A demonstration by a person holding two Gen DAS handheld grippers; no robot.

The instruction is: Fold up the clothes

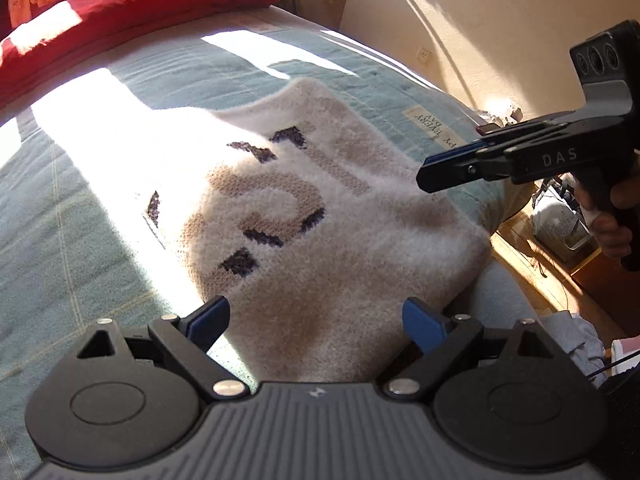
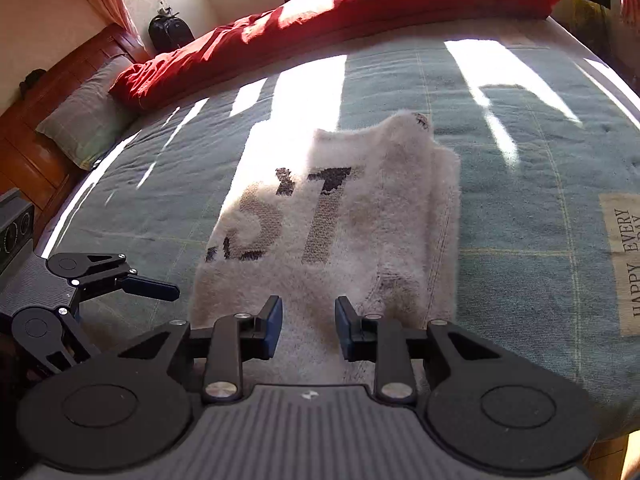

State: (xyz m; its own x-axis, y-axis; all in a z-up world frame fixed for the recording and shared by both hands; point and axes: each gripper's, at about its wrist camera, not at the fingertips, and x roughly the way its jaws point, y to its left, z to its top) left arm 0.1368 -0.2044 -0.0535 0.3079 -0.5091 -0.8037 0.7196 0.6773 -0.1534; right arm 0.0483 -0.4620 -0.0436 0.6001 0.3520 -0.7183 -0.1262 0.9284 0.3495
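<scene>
Right claw [image 2: 309, 328] hovers open over the folded sweater [image 2: 340, 232], lengthwise away from it.

Black grippers [image 1: 316, 320], blue-padded fingers [image 2: 274, 326], "DAS" marking [image 1: 560, 157]

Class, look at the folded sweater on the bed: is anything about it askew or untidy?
Yes. The fuzzy sweater lies slanted across the blanket's grid lines, and a rumpled flap sticks up at its far corner, so the fold is uneven.

At the bed's [image 2: 520, 168] far edge you see a red duvet [image 2: 360, 12]; a grey pillow [image 2: 86, 120] fills its far left corner.
</scene>
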